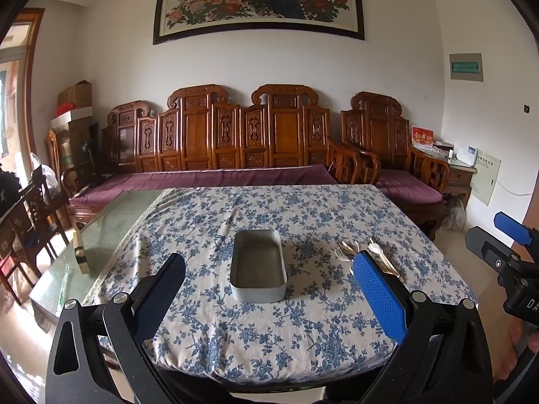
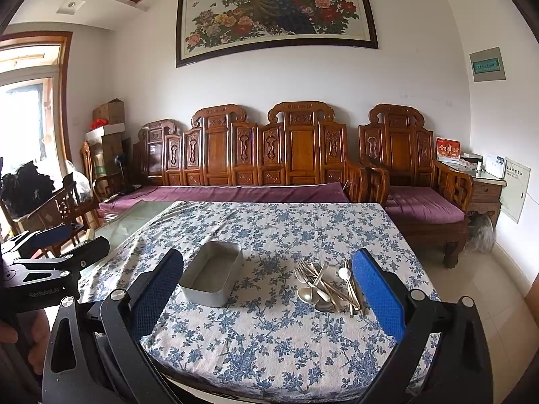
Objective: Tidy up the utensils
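An empty grey metal tin [image 1: 258, 266] sits in the middle of the blue-flowered tablecloth [image 1: 303, 212]; it also shows in the right wrist view [image 2: 211, 273]. A pile of metal forks and spoons with a white spoon [image 2: 328, 286] lies to the right of the tin, partly hidden behind my finger in the left wrist view [image 1: 362, 252]. My left gripper [image 1: 269, 299] is open and empty, held above the table's near edge in front of the tin. My right gripper [image 2: 267, 299] is open and empty, in front of the gap between tin and utensils.
The cloth leaves a glass tabletop strip [image 1: 104, 229] bare at the left, with a small wooden block [image 1: 81, 252] on it. A carved wooden sofa with purple cushions [image 1: 215, 175] stands behind the table. The right gripper's body [image 1: 508, 262] is at the right edge.
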`<action>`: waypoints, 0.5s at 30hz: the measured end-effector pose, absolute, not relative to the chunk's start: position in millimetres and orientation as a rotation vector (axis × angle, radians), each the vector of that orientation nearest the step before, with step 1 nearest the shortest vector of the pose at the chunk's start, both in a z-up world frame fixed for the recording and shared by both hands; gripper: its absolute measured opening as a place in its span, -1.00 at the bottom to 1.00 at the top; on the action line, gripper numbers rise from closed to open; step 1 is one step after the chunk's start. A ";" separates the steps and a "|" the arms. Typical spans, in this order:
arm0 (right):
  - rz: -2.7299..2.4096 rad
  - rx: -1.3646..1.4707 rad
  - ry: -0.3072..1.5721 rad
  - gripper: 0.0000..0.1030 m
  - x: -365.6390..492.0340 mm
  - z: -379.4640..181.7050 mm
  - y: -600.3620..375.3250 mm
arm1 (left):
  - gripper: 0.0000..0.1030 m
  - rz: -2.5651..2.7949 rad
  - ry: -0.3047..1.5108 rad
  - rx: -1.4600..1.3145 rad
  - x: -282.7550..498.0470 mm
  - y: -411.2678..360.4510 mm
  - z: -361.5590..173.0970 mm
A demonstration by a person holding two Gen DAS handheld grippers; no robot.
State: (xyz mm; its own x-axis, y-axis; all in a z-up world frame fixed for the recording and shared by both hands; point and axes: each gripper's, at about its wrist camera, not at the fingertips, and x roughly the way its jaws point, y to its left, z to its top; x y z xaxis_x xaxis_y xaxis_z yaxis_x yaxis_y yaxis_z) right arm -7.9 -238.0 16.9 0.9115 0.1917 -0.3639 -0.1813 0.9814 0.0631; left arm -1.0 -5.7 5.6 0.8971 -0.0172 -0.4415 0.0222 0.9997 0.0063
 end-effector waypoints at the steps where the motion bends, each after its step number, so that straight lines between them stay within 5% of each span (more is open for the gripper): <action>1: 0.192 0.028 0.377 0.95 -8.2 16.4 -238.5 | 0.88 -0.021 0.458 0.012 -0.5 -5.5 5.3; 15: 0.192 0.027 0.376 0.95 -8.1 16.6 -237.3 | 0.88 -0.024 0.460 0.015 -1.2 -7.0 2.6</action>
State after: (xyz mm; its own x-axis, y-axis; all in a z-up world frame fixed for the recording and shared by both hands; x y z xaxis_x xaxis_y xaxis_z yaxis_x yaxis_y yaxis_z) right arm -8.1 -237.3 16.6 0.9123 0.1914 -0.3620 -0.1814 0.9815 0.0617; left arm -1.2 -7.0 2.6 0.8958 -0.0193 -0.4440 0.0263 0.9996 0.0096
